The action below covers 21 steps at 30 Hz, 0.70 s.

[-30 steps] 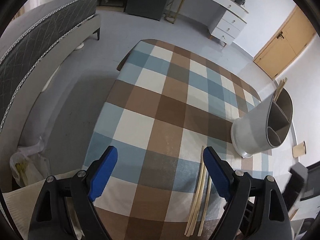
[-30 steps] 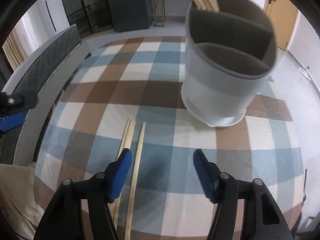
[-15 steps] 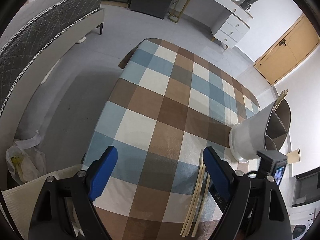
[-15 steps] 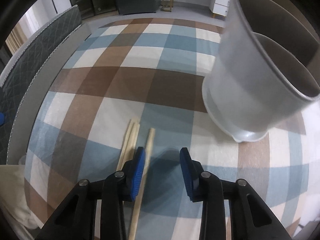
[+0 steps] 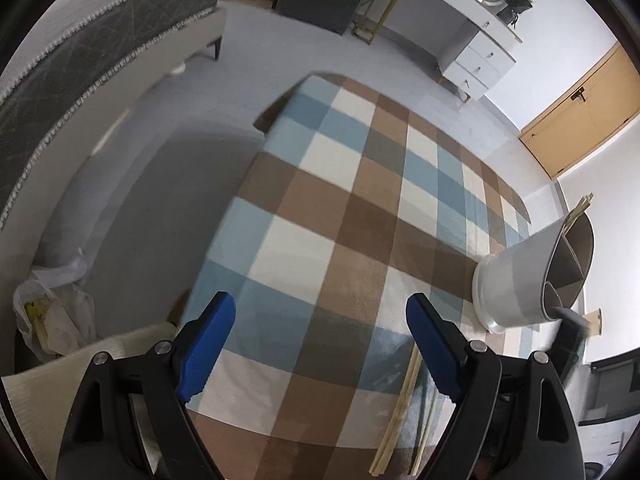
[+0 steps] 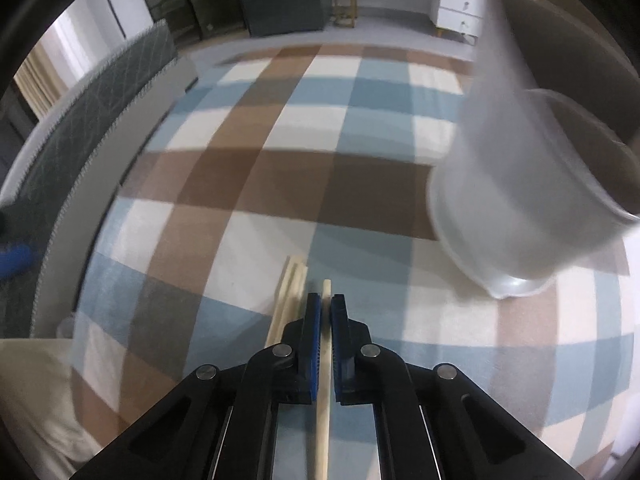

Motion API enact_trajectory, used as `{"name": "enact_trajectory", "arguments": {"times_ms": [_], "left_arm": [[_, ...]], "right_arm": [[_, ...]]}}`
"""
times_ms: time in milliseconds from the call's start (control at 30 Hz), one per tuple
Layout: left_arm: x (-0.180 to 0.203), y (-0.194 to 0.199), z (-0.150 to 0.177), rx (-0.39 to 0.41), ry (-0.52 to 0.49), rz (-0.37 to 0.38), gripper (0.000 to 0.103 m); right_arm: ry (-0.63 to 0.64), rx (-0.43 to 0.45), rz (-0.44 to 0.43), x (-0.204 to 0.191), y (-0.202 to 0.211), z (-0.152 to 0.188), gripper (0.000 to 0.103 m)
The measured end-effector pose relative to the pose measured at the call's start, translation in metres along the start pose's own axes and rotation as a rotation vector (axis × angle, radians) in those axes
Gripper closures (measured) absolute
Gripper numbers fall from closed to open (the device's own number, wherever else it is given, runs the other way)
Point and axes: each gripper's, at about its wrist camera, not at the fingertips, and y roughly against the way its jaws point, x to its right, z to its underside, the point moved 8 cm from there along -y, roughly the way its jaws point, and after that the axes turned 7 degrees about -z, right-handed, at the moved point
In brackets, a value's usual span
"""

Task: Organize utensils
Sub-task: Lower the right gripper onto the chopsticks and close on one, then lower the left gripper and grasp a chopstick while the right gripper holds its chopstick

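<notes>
My right gripper (image 6: 326, 300) is shut on a single pale wooden chopstick (image 6: 323, 420) that lies on the checked tablecloth (image 6: 280, 184). Its tip pokes out just past the blue pads. A small bundle of chopsticks (image 6: 290, 288) lies right beside it on the left. The grey divided utensil holder (image 6: 520, 200) stands to the right, blurred. My left gripper (image 5: 320, 320) hangs open over the cloth with nothing between its fingers. In the left wrist view the loose chopsticks (image 5: 400, 412) lie near its right finger, and the holder (image 5: 520, 280) has chopsticks (image 5: 580, 210) sticking out of it.
A grey quilted bed (image 5: 80, 60) runs along the left beyond the floor gap. A plastic bag (image 5: 48, 320) sits on the floor, with a beige cushion (image 5: 60, 380) at the near left. A white dresser (image 5: 472, 52) and a wooden door (image 5: 580, 120) stand far back.
The right gripper's jaws closed from wide open onto the single chopstick while it shifted right and down toward it. The left gripper stayed open and rolled slightly.
</notes>
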Motion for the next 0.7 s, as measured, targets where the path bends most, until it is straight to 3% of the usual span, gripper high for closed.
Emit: {"name": "enact_trajectory", "arguments": {"times_ms": [133,300,467,600,700], "left_arm": [[0.011,-0.008,0.01,-0.025,-0.054,0.008,0.019],[0.036,-0.022,0.037,-0.061,-0.199,0.009,0.019],[0.051,-0.038,0.066,-0.093,-0.34,-0.042,0.019],[0.055,-0.046,0.082,-0.141,-0.355,-0.044,0.019],[0.058,-0.048,0.085,-0.128,-0.384,-0.07,0.019]], "right_arm": [[-0.049,0.094,-0.067,0.01,0.039,0.004,0.099],[-0.142,0.215,-0.147,0.026,0.089,0.014,0.099],[-0.242,0.316,-0.229,0.046,0.12,0.025,0.099],[-0.3,0.361,-0.27,0.06,0.131,0.028,0.099],[-0.304,0.392,-0.278,0.067,0.141,0.028,0.099]]}}
